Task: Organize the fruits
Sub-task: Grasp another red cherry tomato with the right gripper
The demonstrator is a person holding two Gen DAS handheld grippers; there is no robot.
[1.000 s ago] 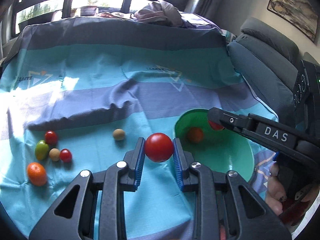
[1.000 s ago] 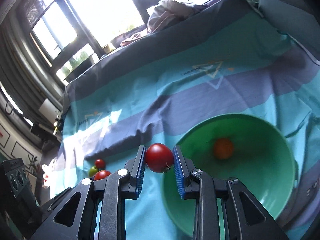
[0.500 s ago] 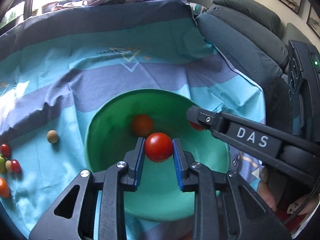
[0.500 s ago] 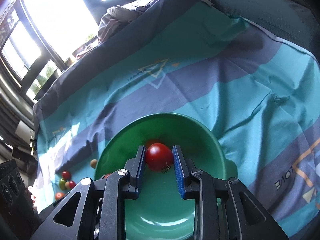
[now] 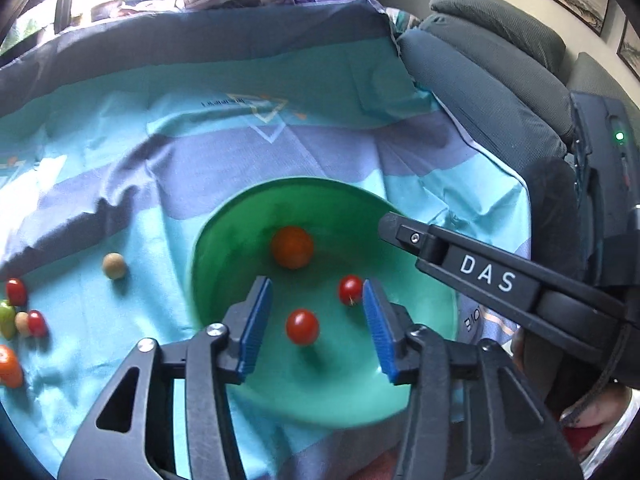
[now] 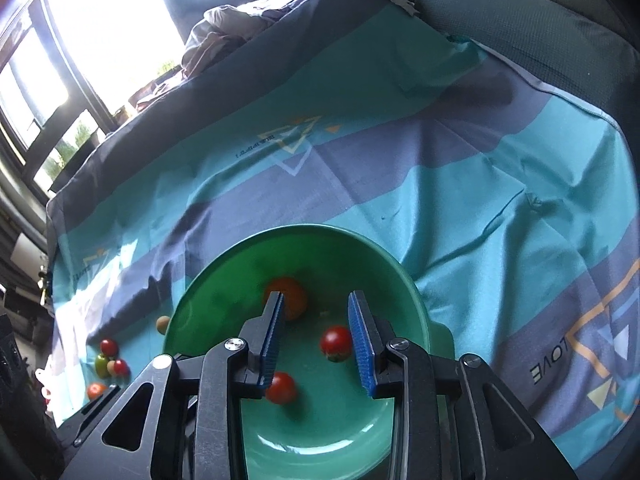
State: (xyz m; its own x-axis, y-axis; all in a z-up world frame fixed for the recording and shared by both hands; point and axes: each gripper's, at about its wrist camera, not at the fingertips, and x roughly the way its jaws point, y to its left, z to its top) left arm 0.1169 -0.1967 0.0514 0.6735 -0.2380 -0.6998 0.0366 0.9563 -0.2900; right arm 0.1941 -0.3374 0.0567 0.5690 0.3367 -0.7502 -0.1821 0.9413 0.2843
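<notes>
A green bowl [image 5: 224,224] [image 6: 384,264] sits on the striped blue cloth. Inside lie an orange fruit [image 5: 292,247] [image 6: 294,298] and two red tomatoes [image 5: 302,326] [image 5: 351,289], also in the right wrist view [image 6: 281,388] [image 6: 337,342]. My left gripper [image 5: 316,320] is open over the bowl, empty. My right gripper [image 6: 316,340] is open over the bowl, empty; its finger marked DAS [image 5: 460,264] reaches in from the right in the left wrist view.
Loose fruits lie on the cloth left of the bowl: a beige ball [image 5: 115,266], red tomatoes [image 5: 16,292], a green one [image 5: 6,316], an orange one [image 5: 8,366]. A grey sofa [image 5: 500,72] stands at the right. Clothes [image 6: 228,32] lie by the window.
Both grippers moved over the bowl, opened and let go of their red tomatoes, which now lie in the bowl.
</notes>
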